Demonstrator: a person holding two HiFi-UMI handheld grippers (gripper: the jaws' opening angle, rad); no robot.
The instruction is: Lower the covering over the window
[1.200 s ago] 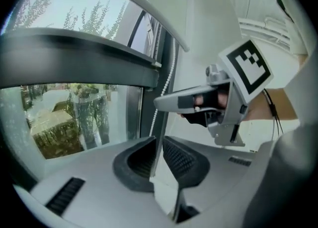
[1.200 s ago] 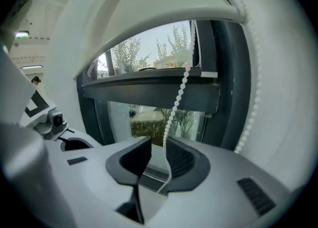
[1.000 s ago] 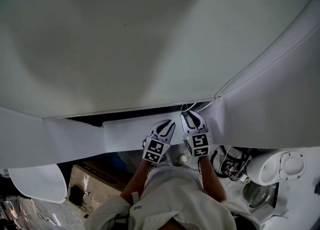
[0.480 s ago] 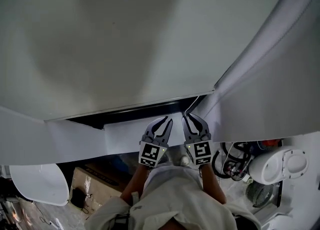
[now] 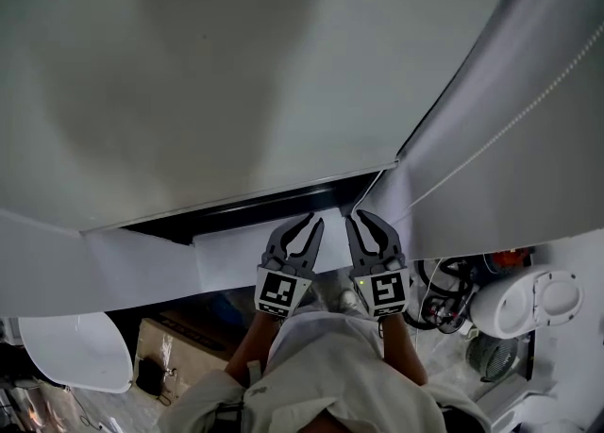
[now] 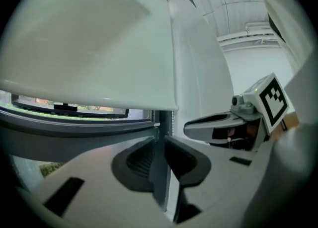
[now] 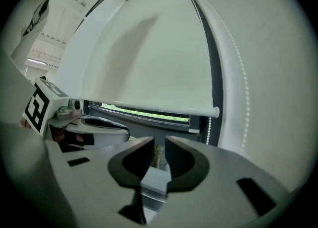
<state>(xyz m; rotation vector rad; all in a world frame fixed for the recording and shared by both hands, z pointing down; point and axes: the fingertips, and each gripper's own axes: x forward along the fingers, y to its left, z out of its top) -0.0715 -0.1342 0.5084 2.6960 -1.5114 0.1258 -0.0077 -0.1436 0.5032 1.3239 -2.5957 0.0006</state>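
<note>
The white roller blind (image 5: 236, 73) hangs almost fully down. Under its bottom rail (image 7: 149, 104) only a narrow slit of window (image 5: 264, 209) shows. A bead chain (image 5: 500, 129) runs along the right wall, and it hangs right of the rail (image 7: 242, 88). My left gripper (image 5: 307, 225) points at the sill below the rail, jaws a narrow gap apart. The chain (image 6: 172, 120) ends just above that gap (image 6: 160, 140), and nothing shows between the pads. My right gripper (image 5: 362, 217) is beside it. Its jaws (image 7: 159, 145) are closing with nothing between them, and the chain lies off to their right.
Below the sill at the right are a white round appliance (image 5: 528, 304) and a tangle of dark cables (image 5: 439, 304). A cardboard box (image 5: 175, 341) and a white curved object (image 5: 75, 351) lie at the lower left. The person's light sleeves (image 5: 321, 365) fill the bottom centre.
Both grippers sit slightly lower and farther from the blind's rail. The right gripper's jaws have narrowed. The dark slit under the blind looks a little wider in the head view.
</note>
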